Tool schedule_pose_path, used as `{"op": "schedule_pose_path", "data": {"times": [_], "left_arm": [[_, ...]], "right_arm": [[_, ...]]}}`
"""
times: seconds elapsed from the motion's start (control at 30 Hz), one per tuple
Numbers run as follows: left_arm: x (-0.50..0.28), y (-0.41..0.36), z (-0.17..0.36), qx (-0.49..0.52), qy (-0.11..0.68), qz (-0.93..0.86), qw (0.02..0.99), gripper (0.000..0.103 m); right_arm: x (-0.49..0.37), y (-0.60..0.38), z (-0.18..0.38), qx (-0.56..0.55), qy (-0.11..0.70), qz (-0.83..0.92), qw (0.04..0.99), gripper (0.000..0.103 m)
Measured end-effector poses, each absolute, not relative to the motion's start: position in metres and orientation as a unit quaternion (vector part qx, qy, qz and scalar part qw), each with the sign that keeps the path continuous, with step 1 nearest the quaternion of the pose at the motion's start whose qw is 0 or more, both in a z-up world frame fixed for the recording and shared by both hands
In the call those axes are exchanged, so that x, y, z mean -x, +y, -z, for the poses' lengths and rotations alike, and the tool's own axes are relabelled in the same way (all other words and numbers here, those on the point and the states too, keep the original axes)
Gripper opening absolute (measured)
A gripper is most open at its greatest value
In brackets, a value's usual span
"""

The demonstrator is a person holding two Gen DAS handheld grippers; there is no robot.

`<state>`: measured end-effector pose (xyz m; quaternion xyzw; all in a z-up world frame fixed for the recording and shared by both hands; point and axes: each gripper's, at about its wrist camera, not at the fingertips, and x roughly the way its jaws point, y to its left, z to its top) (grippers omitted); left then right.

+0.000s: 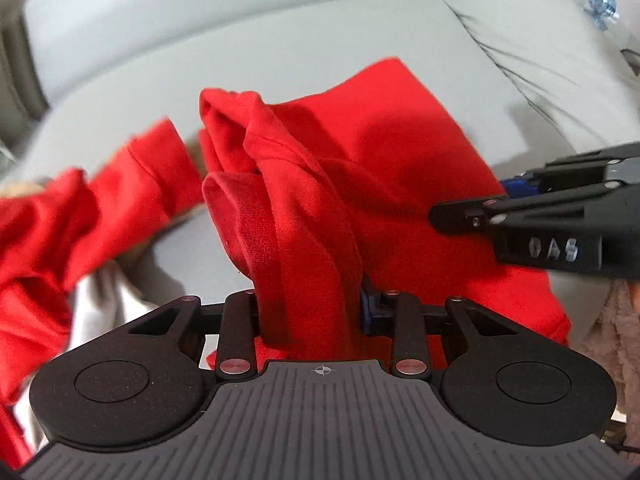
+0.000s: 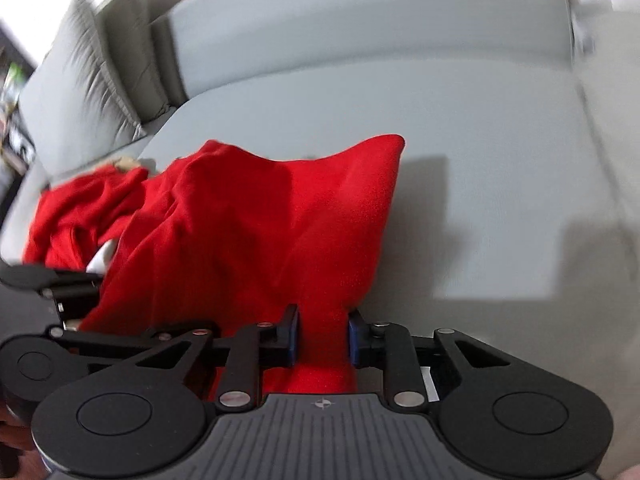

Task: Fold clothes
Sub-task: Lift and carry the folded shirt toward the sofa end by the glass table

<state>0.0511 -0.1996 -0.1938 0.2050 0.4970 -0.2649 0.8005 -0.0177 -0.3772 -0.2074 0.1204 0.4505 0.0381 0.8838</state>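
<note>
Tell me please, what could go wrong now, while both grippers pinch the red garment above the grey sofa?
1. The left gripper pinches a thick, twisted bunch of the red garment, so the fold may come out crooked or lumpy.
2. The right gripper grips only a narrow strip of cloth, which might slip out under a pull.
3. One red part trails loose over a white cloth on the sofa; it might drag that along.

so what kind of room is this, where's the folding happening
Most likely a living room at home: the red garment lies on the seat of a grey fabric sofa, with a pleated grey cushion against its backrest. Little else of the room shows.
</note>
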Motion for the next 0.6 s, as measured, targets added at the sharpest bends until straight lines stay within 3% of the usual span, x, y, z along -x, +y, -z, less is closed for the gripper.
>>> {"op": "schedule_pose_path", "data": {"times": [0.23,0.6], "left_arm": [[-0.024,-0.236,0.17,-0.216,0.482,0.287,0.799,0.035],[-0.018,-0.398,0.165,-0.265,0.448,0.353,0.777,0.035]], "right_arm": [[0.055,-0.41,0.18,-0.119,0.429,-0.004,0.895,0.023],[0.083,-0.529,0.173,-0.137,0.407,0.104,0.897,0.023]]}}
